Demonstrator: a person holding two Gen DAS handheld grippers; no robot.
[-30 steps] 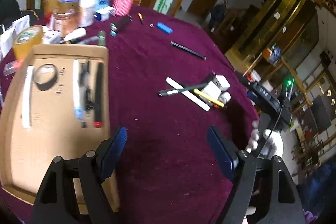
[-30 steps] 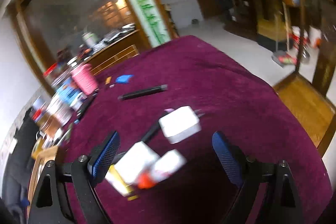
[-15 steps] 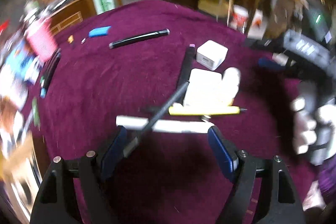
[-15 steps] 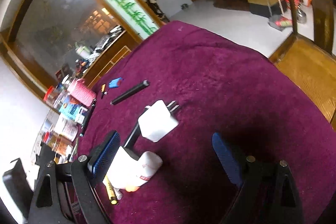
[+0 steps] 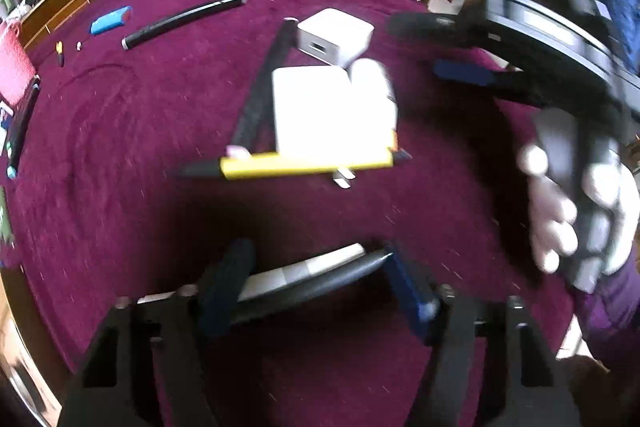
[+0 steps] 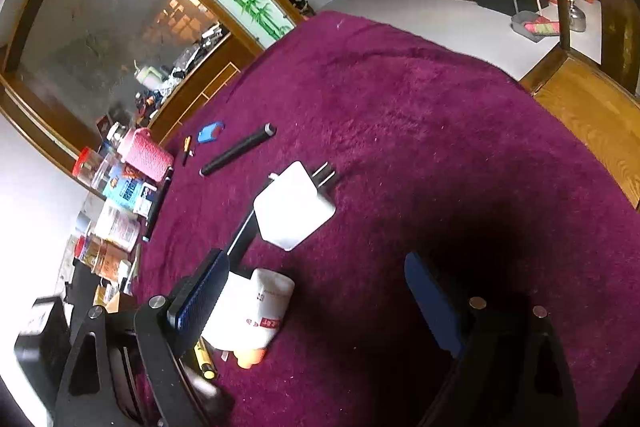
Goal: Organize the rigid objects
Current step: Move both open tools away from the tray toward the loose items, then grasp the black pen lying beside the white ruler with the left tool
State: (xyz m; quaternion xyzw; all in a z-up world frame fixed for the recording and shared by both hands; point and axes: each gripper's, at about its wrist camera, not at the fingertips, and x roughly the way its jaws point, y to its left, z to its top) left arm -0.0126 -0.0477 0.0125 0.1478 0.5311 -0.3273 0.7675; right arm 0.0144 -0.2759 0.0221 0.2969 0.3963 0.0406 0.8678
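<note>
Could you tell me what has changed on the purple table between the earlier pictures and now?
The left gripper swung away from the cardboard tray to the pile of objects and dropped over the white stick and dark pen; its jaws have just been closing with both between them. The right gripper sank slightly, jaws wide. The white charger, yellow pen and long black pen stayed put.

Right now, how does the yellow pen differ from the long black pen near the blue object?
The yellow pen is yellow with a black tip; the black pen is black all over. The yellow pen lies against the white charger; the black pen lies alone on the cloth. Both are slim and lie flat.
</note>
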